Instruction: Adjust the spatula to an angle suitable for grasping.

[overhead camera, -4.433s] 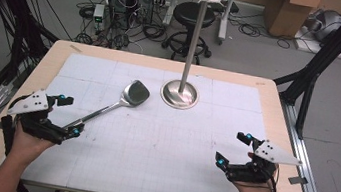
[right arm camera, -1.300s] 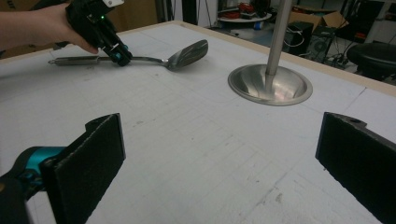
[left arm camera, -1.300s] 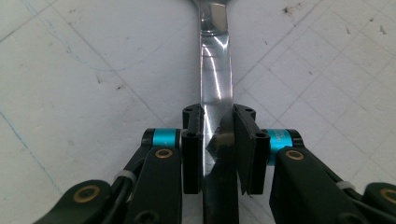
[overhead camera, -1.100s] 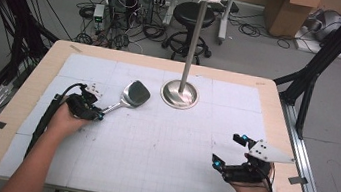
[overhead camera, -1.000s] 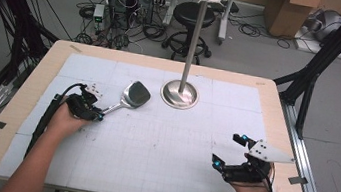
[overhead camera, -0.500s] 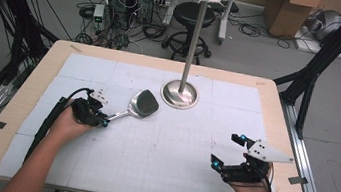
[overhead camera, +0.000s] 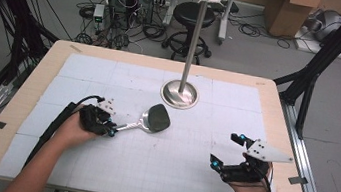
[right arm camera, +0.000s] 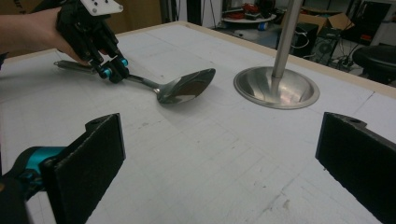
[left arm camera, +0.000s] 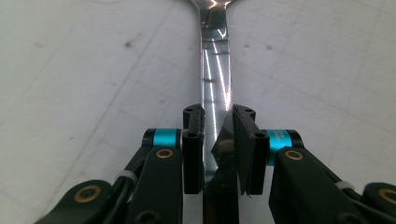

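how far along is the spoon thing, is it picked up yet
Done: the left gripper is shut on the spoon by its handle, jaws on either side of it in the left gripper view. In hand: the bowl looks raised off the table in the right gripper view, near the stand. Left: wherever it goes next; the right gripper sits open, holding nothing.

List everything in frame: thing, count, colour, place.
spoon: 1, shiny steel, left of table centre, handle clamped in left gripper
stand: 1, steel pole on round base, far centre of table
table: 1, wooden edge with white gridded mat
stool: 1, black, on floor behind table
boxes: cardboard, brown, far right of floor
left gripper: 1, black with teal, jaws shut on spoon handle
right gripper: 1, black with grey plate, near right, jaws wide open
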